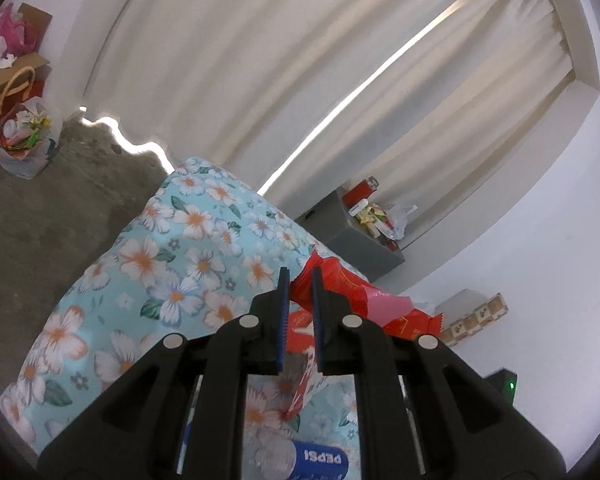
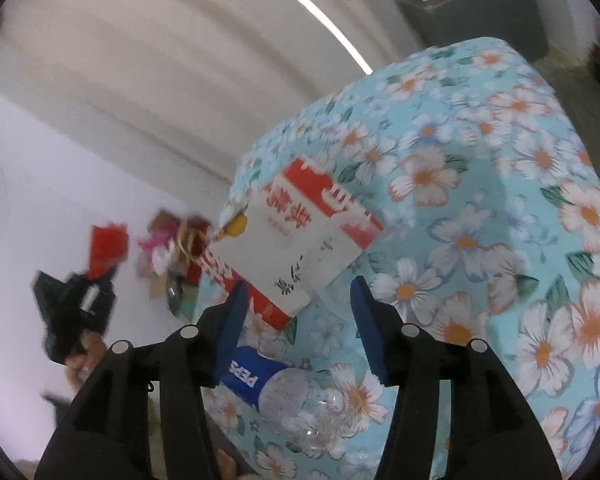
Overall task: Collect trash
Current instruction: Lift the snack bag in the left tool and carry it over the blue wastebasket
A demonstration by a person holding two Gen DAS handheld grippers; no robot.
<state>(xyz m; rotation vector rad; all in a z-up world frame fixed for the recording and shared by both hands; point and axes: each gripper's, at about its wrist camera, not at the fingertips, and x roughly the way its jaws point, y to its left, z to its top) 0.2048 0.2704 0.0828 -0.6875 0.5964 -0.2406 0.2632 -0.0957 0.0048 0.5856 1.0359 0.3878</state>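
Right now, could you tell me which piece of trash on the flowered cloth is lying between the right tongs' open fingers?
The clear plastic Pepsi bottle with the blue label, lying on its side; the red-and-white carton sits beyond the fingertips.

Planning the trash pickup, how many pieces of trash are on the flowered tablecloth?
2: a clear plastic Pepsi bottle lying below the open right gripper, and a red-and-white paper carton beyond it. The left gripper holds a red wrapper; more may be hidden.

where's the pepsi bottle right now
The Pepsi bottle lies on its side on the floral tablecloth, low in the right wrist view between the open right gripper jaws, just below the red-and-white carton.
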